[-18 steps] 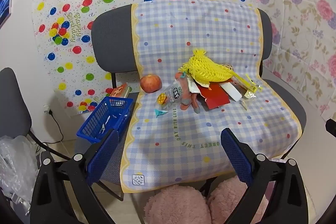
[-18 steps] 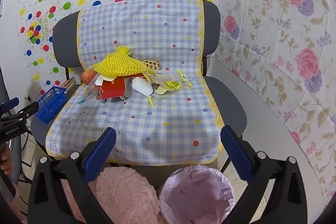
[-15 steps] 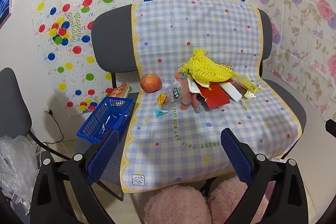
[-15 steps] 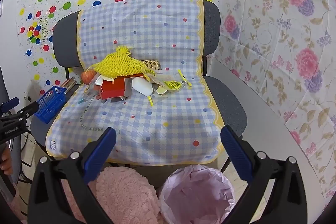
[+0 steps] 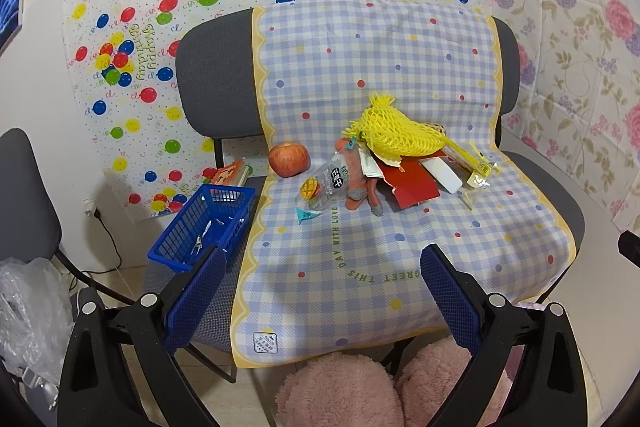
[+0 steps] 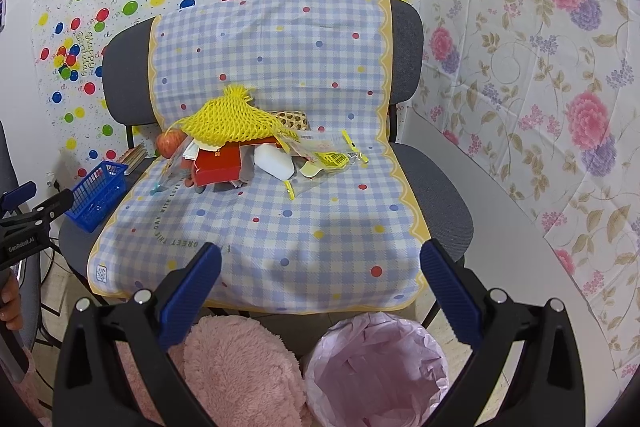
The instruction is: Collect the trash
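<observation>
A heap of trash lies at the back of the chair seat: a yellow foam net [image 5: 394,133] [image 6: 230,125], a red carton [image 5: 412,181] [image 6: 218,163], a white block [image 6: 276,161], a clear snack bag [image 5: 326,183] and yellow-printed wrappers [image 6: 330,157]. An apple [image 5: 289,160] and an orange plush toy [image 5: 358,187] sit beside them. A bin with a pink liner [image 6: 378,367] stands on the floor below the seat's front edge. My left gripper [image 5: 322,275] and right gripper [image 6: 320,273] both hang open over the seat's front, empty and well short of the heap.
A checked cloth [image 5: 400,247] covers the grey chair [image 5: 216,87]. A blue basket [image 5: 204,227] sits at the seat's left edge, a book [image 5: 228,173] behind it. Pink fluffy slippers [image 5: 340,387] are on the floor in front. A plastic bag [image 5: 28,311] lies at far left.
</observation>
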A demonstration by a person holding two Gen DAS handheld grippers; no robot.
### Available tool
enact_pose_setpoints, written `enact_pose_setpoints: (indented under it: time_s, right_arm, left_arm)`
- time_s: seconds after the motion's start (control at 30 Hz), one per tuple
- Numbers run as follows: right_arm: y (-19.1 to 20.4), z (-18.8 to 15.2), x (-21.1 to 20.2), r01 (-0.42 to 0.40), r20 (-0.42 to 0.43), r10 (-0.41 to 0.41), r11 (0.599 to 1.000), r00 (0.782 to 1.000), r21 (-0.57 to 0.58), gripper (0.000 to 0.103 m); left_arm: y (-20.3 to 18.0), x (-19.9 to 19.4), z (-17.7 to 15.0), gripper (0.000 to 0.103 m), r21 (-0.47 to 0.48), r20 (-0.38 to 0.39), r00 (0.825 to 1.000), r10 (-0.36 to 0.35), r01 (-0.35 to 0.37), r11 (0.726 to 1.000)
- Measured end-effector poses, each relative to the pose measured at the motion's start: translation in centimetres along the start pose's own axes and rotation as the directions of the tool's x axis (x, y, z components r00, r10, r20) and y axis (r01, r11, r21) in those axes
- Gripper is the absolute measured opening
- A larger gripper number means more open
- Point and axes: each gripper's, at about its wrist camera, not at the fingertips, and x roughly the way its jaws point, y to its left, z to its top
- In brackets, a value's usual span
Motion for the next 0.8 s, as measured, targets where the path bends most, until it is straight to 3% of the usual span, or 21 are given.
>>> enact_pose_setpoints:
  time_s: [0.8]
  right_arm:
    - [0.22, -0.13, 0.07, 0.018, -0.019, -0.018, 1.0, 1.0, -0.021, 0.097]
  left_arm:
    - [0.04, 0.1, -0.05, 0.096, 0.002, -0.002, 1.0, 0.001, -0.001, 1.0]
